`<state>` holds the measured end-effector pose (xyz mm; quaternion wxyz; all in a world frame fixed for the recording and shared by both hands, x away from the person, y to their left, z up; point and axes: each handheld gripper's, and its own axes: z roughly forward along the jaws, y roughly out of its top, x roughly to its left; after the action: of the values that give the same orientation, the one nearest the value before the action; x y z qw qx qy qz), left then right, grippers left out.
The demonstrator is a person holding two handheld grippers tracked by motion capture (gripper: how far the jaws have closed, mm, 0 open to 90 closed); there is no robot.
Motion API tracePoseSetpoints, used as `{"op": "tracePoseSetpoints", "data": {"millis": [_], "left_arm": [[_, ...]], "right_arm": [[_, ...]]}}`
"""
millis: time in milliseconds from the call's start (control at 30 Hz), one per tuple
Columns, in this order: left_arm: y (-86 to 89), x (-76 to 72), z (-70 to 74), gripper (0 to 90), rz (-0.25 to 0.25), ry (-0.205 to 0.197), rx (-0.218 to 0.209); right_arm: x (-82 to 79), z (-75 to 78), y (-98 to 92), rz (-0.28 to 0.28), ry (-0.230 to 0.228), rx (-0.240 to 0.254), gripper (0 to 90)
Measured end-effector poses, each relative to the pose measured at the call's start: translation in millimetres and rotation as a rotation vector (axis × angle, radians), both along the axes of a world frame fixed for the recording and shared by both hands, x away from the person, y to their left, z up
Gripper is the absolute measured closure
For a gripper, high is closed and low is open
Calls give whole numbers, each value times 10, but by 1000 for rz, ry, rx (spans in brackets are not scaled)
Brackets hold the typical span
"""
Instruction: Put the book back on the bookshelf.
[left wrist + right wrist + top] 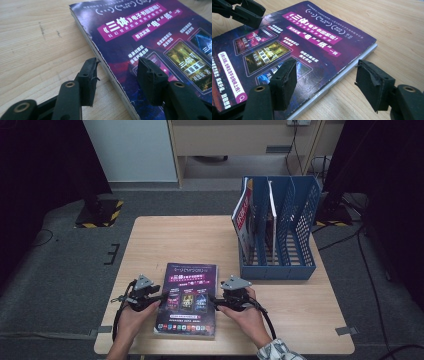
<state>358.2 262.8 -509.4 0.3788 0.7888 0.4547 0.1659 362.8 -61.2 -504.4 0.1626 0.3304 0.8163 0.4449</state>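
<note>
book [187,299] flat on table [300,320], near edge, long axis running away from person; left gripper [117,72] straddling its left long edge, jaws apart, nothing pinched; right gripper [327,85] likewise unclenched astride right edge; both equally near, rack [280,230] beyond.

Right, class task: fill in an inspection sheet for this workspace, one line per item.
Surface: wooden table, faint scuff marks.
Job's things: purple book lying flat, cover up, near the front edge.
Clutter: blue file rack at the back right, holding upright magazines.
Grippers: left gripper open, astride the book's left edge; right gripper open, astride its right edge; neither pinches it.
Cables: black cable trailing from the right gripper; more on the floor.
Surroundings: grey carpet, dark curtains.
</note>
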Motion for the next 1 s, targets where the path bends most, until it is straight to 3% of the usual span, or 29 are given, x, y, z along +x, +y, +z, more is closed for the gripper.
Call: {"op": "tracePoseSetpoints", "data": {"millis": [67,167,300,633,833,1000], "left_arm": [[-8,-1,-6,573,-11,3,-18],[-38,9,-16,573,-19,-1,-18],[-59,12,-8,583,-34,-6,-5],[-216,-10,3,577,-79,-14,32],[-184,8,-30,565,-75,1,-13],[-198,-3,-31,561,-76,-6,-1]], "right_arm": [[8,-22,4,1,17,2,306],[6,-31,3,10,28,-2,290],[9,-32,-9,8,33,4,281],[100,-132,-58,-7,114,31,206],[149,-214,-54,-16,165,43,174],[193,-258,-51,-3,204,75,155]]}}
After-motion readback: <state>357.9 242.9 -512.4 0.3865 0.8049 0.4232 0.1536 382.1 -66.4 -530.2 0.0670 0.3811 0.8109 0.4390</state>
